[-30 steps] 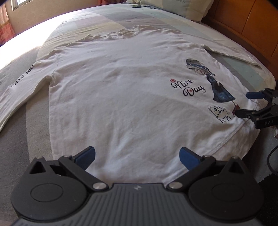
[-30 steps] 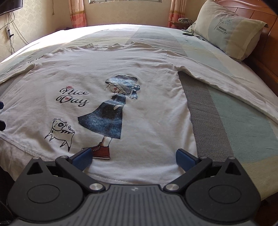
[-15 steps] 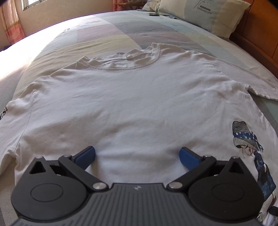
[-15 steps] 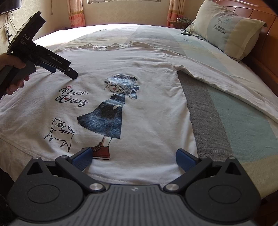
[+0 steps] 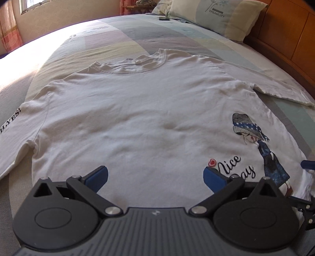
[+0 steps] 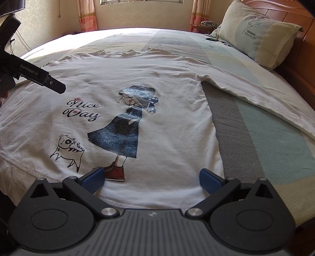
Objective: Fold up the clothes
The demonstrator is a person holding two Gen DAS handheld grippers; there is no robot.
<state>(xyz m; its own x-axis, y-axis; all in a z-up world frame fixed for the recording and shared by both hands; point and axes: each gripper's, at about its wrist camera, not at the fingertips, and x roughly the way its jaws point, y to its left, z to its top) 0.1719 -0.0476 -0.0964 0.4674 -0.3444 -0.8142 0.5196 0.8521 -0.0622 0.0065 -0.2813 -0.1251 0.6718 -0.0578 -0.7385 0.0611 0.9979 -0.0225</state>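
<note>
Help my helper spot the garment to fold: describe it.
On the bed, below the pillow, a white long-sleeved shirt lies flat, sleeves spread. Only it bears a girl in a blue dress, a cat and "Nice Day".

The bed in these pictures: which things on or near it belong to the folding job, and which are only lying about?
Belong to the job:
- white long-sleeved shirt, spread flat, printed side up
- left gripper, fingers open above the shirt
- right gripper, fingers open at the hem

Only lying about:
- pillow by the headboard
- small dark object near the pillow
- curtains
</note>
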